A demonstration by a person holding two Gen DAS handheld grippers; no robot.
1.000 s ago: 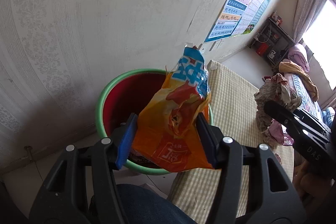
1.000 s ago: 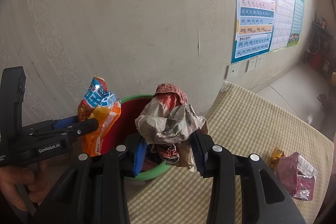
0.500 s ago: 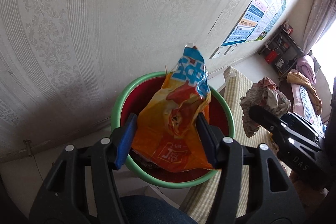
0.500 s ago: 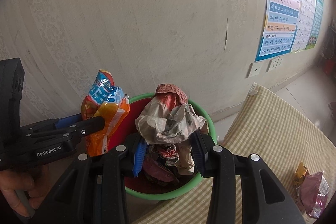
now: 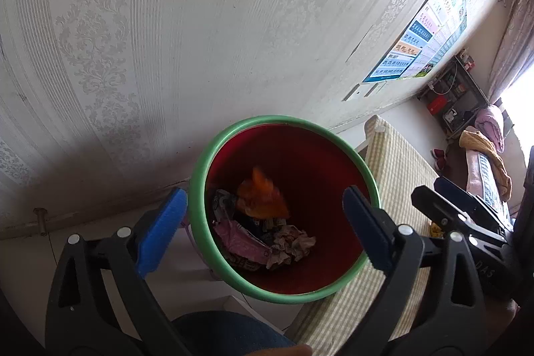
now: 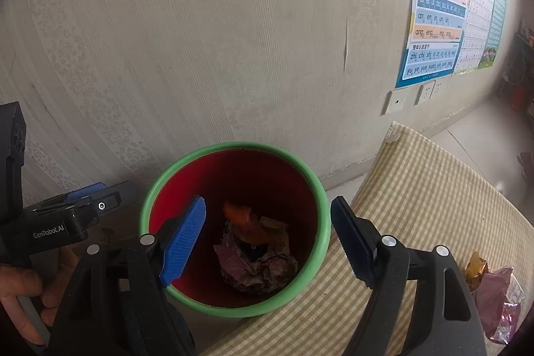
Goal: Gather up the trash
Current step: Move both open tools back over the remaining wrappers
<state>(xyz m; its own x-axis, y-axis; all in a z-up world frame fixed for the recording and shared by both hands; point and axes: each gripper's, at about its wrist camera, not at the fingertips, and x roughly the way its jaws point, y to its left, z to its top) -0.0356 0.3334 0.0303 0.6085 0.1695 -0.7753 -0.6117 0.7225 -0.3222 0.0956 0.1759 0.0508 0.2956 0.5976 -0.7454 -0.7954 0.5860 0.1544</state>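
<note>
While the checked table (image 6: pixel 417 199) stretches off to the right, the red bin (image 6: pixel 310 186) with a green rim stands against its left edge by the wall. Over the bin, the left gripper (image 5: pixel 263 229) and right gripper (image 6: pixel 267 239) both hang spread wide, empty. Inside lie the orange snack bag (image 5: pixel 262 199) and crumpled paper (image 5: pixel 295 244). Two wrappers (image 6: pixel 494 292) sit at the table's right edge.

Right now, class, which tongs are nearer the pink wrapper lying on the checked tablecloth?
Right. The right tongs hang open over the green-rimmed bin, with the pink wrapper just to their right; the left tongs are open at the bin's far left side.
</note>
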